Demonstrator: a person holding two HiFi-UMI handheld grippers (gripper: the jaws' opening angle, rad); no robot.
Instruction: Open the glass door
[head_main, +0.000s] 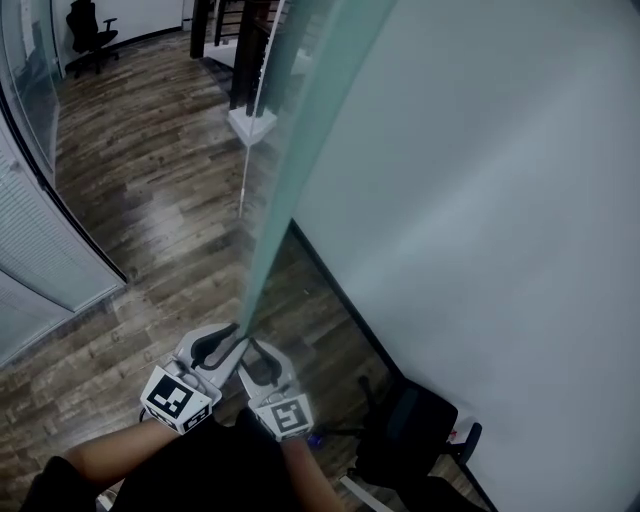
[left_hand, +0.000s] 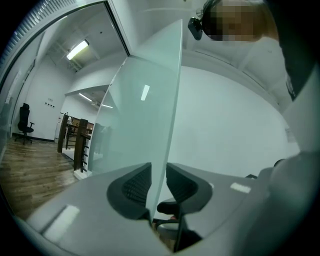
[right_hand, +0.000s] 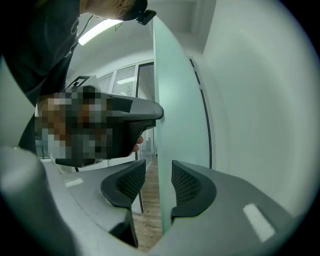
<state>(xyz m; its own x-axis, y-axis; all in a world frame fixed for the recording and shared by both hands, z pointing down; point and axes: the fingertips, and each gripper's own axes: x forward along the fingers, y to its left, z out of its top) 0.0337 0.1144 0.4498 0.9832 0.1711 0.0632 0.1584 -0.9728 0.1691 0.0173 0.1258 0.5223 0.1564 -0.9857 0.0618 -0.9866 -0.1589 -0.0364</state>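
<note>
Left gripper (left_hand: 158, 175) and right gripper (right_hand: 159, 172) straddled the glass door (head_main: 285, 150) edge, jaws parted, unclamped. The pane was judged heavy, rigid and slippery; grip its edge.

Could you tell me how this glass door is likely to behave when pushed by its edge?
The glass door looks a tall rigid pane, so probably heavy, swinging slowly without flexing. Its smooth faces may slip between the pads of the left gripper.

Pale green glass door (head_main: 290, 150), brown wood-grain floor (head_main: 150, 200)
</note>
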